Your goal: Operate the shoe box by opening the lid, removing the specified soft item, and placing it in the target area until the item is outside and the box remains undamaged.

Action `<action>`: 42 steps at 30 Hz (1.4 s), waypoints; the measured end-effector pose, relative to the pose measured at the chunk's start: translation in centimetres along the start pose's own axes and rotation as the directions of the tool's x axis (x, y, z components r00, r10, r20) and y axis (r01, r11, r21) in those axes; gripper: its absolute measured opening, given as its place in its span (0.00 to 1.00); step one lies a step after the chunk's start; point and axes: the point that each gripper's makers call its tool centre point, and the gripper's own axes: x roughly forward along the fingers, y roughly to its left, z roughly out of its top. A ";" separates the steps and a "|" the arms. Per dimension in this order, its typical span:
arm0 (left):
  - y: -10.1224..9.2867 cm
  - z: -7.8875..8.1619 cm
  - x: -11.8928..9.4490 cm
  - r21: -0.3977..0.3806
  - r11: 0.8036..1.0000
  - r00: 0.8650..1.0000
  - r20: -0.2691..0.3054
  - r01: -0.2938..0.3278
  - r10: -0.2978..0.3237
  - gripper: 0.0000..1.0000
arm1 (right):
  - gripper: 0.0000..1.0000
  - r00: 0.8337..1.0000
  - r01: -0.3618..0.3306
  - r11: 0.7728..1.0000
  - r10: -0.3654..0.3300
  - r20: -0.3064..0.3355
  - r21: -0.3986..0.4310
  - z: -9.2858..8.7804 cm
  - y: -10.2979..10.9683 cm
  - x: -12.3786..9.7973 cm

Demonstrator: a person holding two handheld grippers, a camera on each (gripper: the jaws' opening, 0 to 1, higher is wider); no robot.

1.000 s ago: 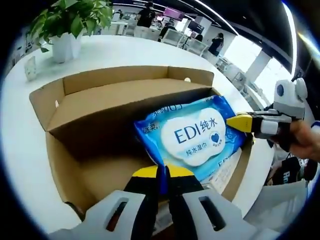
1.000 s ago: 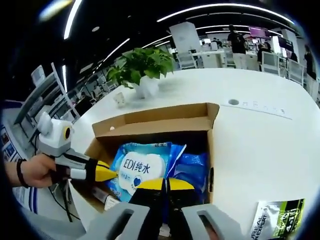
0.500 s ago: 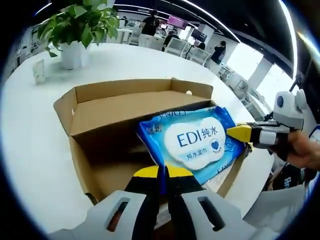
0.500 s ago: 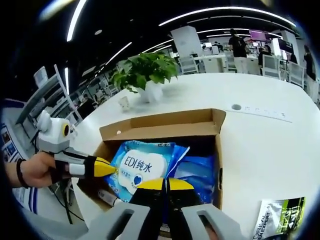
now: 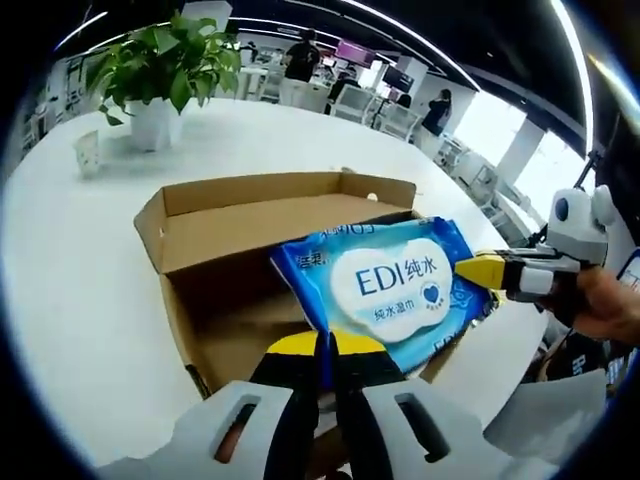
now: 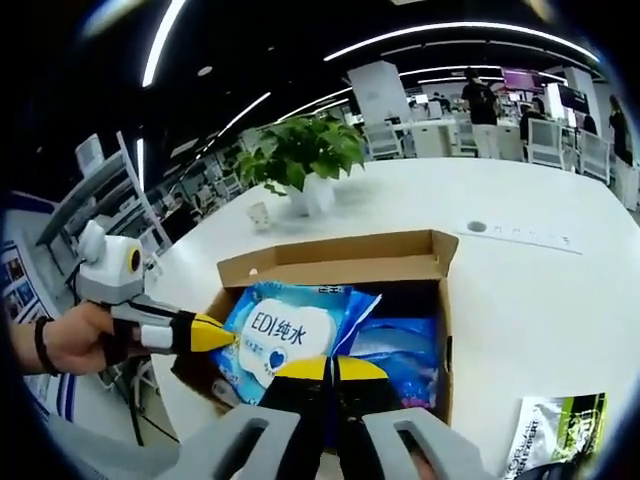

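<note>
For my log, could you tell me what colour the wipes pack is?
Blue with a white label, the wipes pack shows best in the left gripper view.

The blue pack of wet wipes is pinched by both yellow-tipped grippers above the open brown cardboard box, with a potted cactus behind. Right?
Not a cactus: the left gripper view shows a leafy green plant in a white pot. The blue pack of wet wipes, left gripper, right gripper and brown cardboard box are as stated.

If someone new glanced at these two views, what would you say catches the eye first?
The bright blue wet-wipes pack stands out, held over the open cardboard box on the white table, with both yellow-tipped grippers closed on its edges: the left gripper at the near edge, the right gripper at the side. Beyond the box, a leafy potted plant stands on the table, and a green-and-black sachet lies near the right gripper.
</note>
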 end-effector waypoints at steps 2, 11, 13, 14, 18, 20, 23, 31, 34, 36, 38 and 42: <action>-0.2 0.2 -0.1 0.006 1.000 1.000 0.005 0.000 0.000 0.00 | 0.00 1.000 0.001 1.000 -0.001 0.005 -0.001 0.1 0.0 -0.2; -1.8 0.6 -0.1 0.041 0.999 1.000 0.005 0.016 -0.016 0.00 | 0.00 1.000 0.009 1.000 -0.009 0.025 0.004 0.0 -0.7 -2.0; -2.3 0.7 -0.1 0.051 0.999 1.000 0.005 0.018 -0.018 0.00 | 0.00 1.000 0.012 1.000 -0.012 0.028 0.006 0.0 -0.9 -2.3; -2.4 0.7 -0.1 0.055 0.998 1.000 0.004 0.020 -0.020 0.00 | 0.00 0.999 0.015 1.000 -0.015 0.031 0.007 0.0 -1.0 -2.5; -3.4 0.9 0.0 0.069 0.997 1.000 0.003 0.031 -0.031 0.00 | 0.00 0.999 0.023 1.000 -0.023 0.040 0.015 0.0 -1.8 -3.2; -3.8 0.9 0.1 0.074 0.997 0.999 0.003 0.036 -0.037 0.00 | 0.00 0.999 0.027 0.999 -0.028 0.046 0.019 0.0 -1.9 -3.6; -4.8 1.1 0.3 0.089 0.995 0.999 0.002 0.048 -0.048 0.00 | 0.00 0.998 0.037 0.999 -0.039 0.056 0.028 0.0 -2.9 -4.4; -7.5 1.4 1.0 0.125 0.989 0.996 -0.008 0.084 -0.084 0.00 | 0.00 0.994 0.068 0.996 -0.072 0.078 0.056 -0.5 -4.7 -6.8; -8.5 1.5 1.4 0.146 0.985 0.995 -0.013 0.097 -0.096 0.00 | 0.00 0.993 0.078 0.995 -0.083 0.081 0.063 -0.9 -5.1 -7.6; -9.3 1.3 1.7 0.155 0.982 0.994 -0.019 0.107 -0.105 0.00 | 0.00 0.992 0.084 0.993 -0.091 0.085 0.078 -1.2 -5.6 -8.1; -9.8 1.2 2.0 0.163 0.980 0.994 -0.024 0.113 -0.111 0.00 | 0.00 0.991 0.090 0.992 -0.098 0.090 0.089 -1.4 -6.1 -8.6; -11.1 1.0 2.4 0.179 0.975 0.991 -0.035 0.131 -0.126 0.00 | 0.00 0.989 0.103 0.989 -0.113 0.100 0.103 -1.9 -7.1 -9.8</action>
